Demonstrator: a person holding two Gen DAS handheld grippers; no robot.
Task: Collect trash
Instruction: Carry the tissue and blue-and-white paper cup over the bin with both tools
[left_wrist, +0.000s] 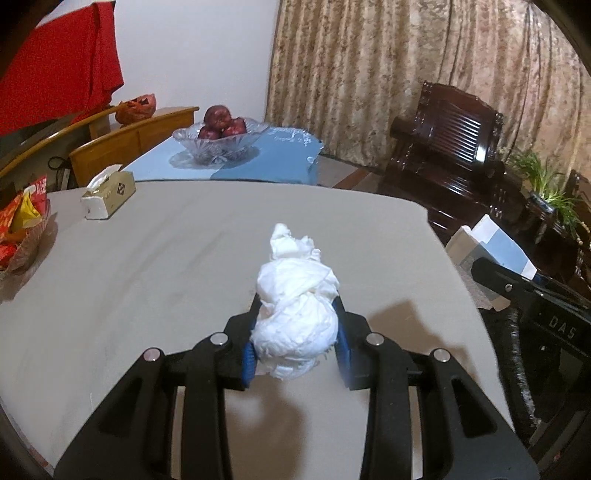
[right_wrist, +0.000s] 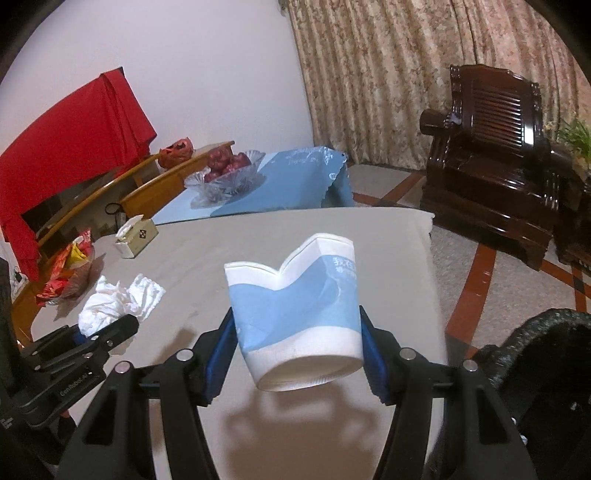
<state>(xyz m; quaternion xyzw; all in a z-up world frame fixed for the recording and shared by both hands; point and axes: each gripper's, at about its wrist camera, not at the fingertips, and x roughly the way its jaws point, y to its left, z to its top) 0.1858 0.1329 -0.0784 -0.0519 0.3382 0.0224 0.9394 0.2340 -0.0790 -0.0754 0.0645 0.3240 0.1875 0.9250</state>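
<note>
L gripper (left_wrist: 295, 332) pinching crumpled tissue wad (left_wrist: 295, 317); R gripper (right_wrist: 299, 343) squeezing dented paper cup (right_wrist: 295, 314)

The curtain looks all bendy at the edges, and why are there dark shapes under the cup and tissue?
Both wrist views use fisheye lenses, so the curtain bows. Right wrist view: the crushed cup shadows the table. Left wrist view: the tissue wad does likewise.

Left tongs (left_wrist: 295, 332) in black plastic, blue ribbed pads (left_wrist: 248, 360), four silver screws set across the linkage, right tongs (right_wrist: 299, 354) built alike, white lettering printed on the side housings.
</note>
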